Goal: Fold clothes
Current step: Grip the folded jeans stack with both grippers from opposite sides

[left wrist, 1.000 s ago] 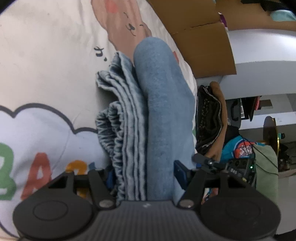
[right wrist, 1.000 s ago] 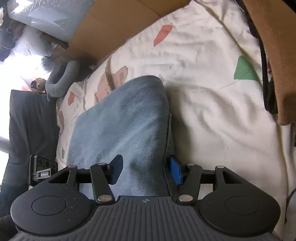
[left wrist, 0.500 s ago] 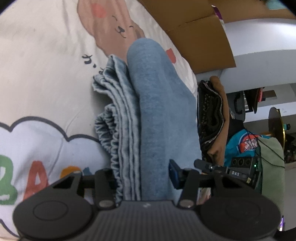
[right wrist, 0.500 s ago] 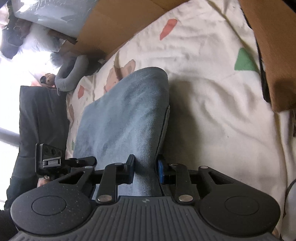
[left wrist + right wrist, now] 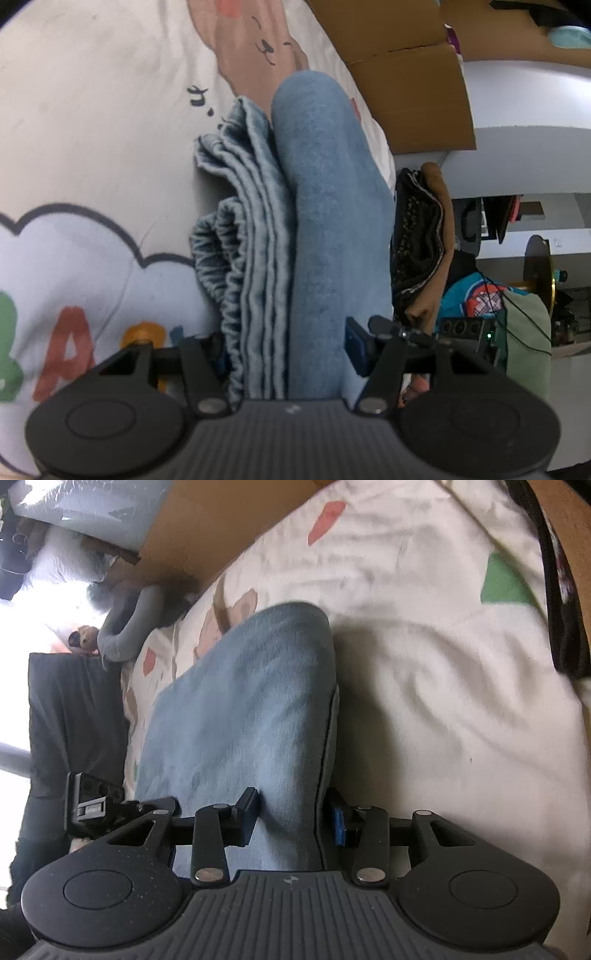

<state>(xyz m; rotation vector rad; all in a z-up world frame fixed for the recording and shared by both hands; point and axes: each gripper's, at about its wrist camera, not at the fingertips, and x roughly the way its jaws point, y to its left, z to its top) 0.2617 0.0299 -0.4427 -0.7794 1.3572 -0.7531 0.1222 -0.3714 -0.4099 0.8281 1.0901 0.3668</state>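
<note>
Folded blue jeans [image 5: 325, 221] lie on a cream printed bedsheet [image 5: 92, 129], with their stacked layers and gathered waistband facing left in the left wrist view. My left gripper [image 5: 288, 350] straddles the thick near end with the stack filling its jaws. Its right pad [image 5: 356, 347] presses the denim and its left pad is hidden behind the folds. In the right wrist view the jeans [image 5: 240, 720] run away from my right gripper [image 5: 293, 812], which is shut on a fold. Its left pad [image 5: 249, 814] dents the cloth.
A pile of dark and brown clothes [image 5: 421, 251] lies just right of the jeans, also at the upper right [image 5: 565, 590]. Cardboard boxes [image 5: 406, 92] [image 5: 221, 524] line the bed's far edge. The other gripper's body [image 5: 92, 805] shows at the left.
The right jaws narrowed onto the denim half a second ago and now stand a little wider, still touching it. The left jaws barely changed. The jeans shifted slightly in both views.
</note>
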